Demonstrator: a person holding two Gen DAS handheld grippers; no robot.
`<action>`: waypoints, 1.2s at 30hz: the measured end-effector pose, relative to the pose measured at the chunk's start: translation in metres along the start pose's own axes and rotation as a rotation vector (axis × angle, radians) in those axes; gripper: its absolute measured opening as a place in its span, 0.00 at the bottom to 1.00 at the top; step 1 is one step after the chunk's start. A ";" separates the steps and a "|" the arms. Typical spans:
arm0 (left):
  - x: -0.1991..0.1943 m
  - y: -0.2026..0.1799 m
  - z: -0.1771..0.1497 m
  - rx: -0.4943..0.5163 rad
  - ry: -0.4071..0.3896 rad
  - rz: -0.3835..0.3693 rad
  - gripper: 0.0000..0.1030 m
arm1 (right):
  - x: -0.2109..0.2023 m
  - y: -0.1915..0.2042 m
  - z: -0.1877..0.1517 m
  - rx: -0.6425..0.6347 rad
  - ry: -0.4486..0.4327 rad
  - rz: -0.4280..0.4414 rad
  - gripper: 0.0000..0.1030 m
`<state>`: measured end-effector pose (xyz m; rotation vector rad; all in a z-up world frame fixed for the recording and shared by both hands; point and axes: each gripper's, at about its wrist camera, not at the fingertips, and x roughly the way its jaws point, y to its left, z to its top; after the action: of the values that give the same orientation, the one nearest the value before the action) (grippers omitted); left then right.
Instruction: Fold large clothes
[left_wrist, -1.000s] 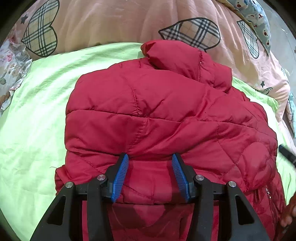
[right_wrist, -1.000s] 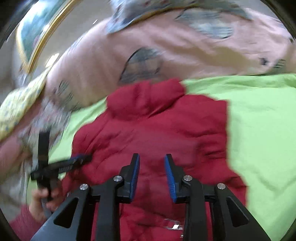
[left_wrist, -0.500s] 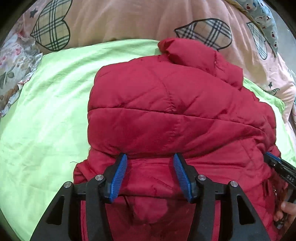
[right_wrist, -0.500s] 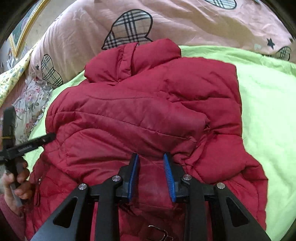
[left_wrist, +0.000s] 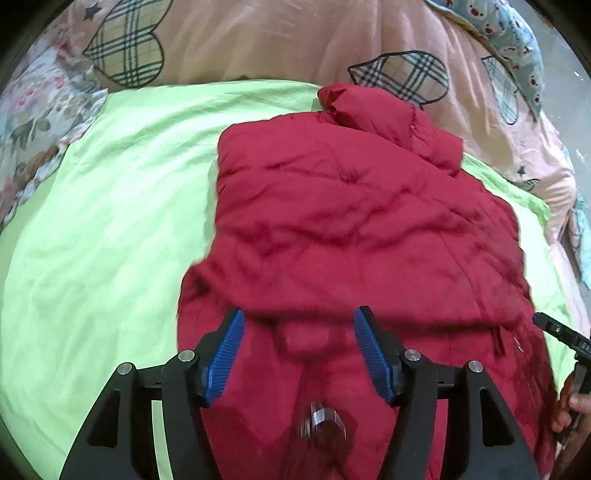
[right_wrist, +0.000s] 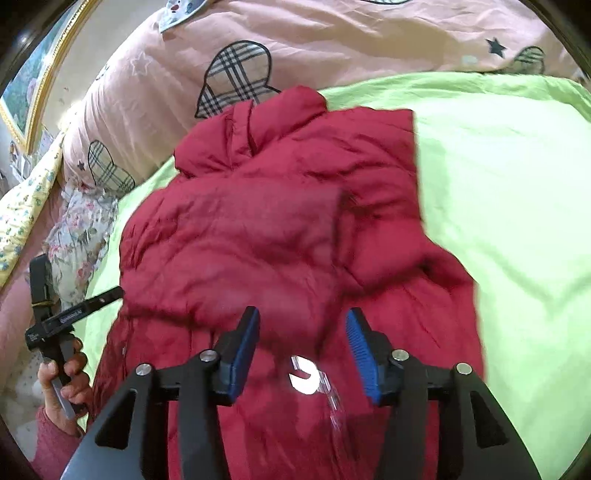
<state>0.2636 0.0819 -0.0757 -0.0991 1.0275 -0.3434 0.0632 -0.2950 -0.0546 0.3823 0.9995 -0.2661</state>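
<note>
A red quilted puffer jacket (left_wrist: 362, 229) lies on the lime-green bed sheet (left_wrist: 103, 236), collar toward the pillows, its sides folded over the body. It also shows in the right wrist view (right_wrist: 258, 236). My left gripper (left_wrist: 299, 332) is open and empty, hovering over the jacket's lower part above a folded sleeve cuff. My right gripper (right_wrist: 303, 332) is open and empty over the lower jacket, above a clear plastic clip (right_wrist: 308, 376). The other gripper's tip shows at the edge of each view.
A pink quilt with plaid heart patches (left_wrist: 258, 40) lies along the head of the bed. Floral bedding (left_wrist: 33, 122) sits at the side. A gold-framed picture (right_wrist: 33, 85) is on the wall. Bare green sheet (right_wrist: 509, 206) flanks the jacket.
Both grippers pulled back along the jacket toward its hem. The right gripper's jaws opened wider. A clear clip came into view near the hem.
</note>
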 end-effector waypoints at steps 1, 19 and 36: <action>-0.008 0.002 -0.006 -0.003 0.003 -0.009 0.62 | -0.011 -0.002 -0.008 -0.001 0.012 0.002 0.51; -0.108 0.033 -0.145 -0.027 0.059 0.111 0.73 | -0.084 -0.005 -0.135 -0.029 0.142 -0.116 0.77; -0.113 0.044 -0.193 -0.027 0.142 -0.028 0.76 | -0.118 -0.036 -0.181 0.128 0.069 0.046 0.37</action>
<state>0.0565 0.1751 -0.0927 -0.1147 1.1725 -0.3655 -0.1497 -0.2442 -0.0479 0.5333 1.0429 -0.2772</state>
